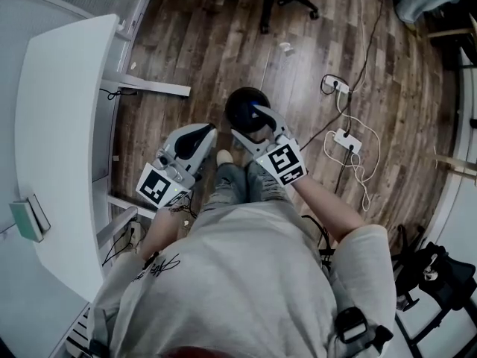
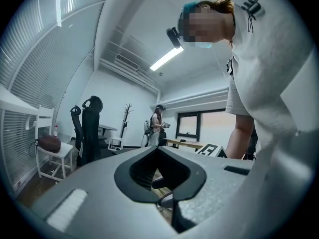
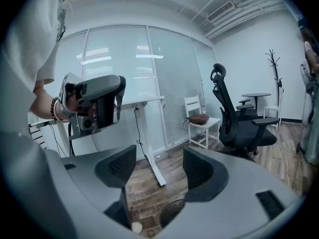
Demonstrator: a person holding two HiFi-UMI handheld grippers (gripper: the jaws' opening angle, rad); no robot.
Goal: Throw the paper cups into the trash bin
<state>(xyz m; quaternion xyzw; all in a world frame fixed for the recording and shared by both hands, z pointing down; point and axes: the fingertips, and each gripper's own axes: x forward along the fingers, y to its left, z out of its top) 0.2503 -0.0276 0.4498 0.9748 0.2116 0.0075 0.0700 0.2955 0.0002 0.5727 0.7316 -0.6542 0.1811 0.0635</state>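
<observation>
A round black trash bin [image 1: 244, 107] stands on the wood floor in front of the person's feet. My right gripper [image 1: 258, 124] hangs above its near rim, jaws open and empty. In the right gripper view the right gripper [image 3: 159, 166] looks down at the bin [image 3: 172, 214], with a small pale round thing [image 3: 135, 227] beside it; I cannot tell whether that is a cup. My left gripper [image 1: 203, 134] is held left of the bin, shut with nothing in it, and the left gripper [image 2: 159, 156] points up into the room. A small white scrap [image 1: 285, 48] lies farther out on the floor.
A white desk [image 1: 67, 125] runs along the left, its legs [image 1: 145, 86] reaching towards the bin. Power strips and cables [image 1: 346, 139] lie on the floor to the right. A black office chair [image 1: 287, 2] stands beyond. Another person [image 2: 154, 126] stands far off.
</observation>
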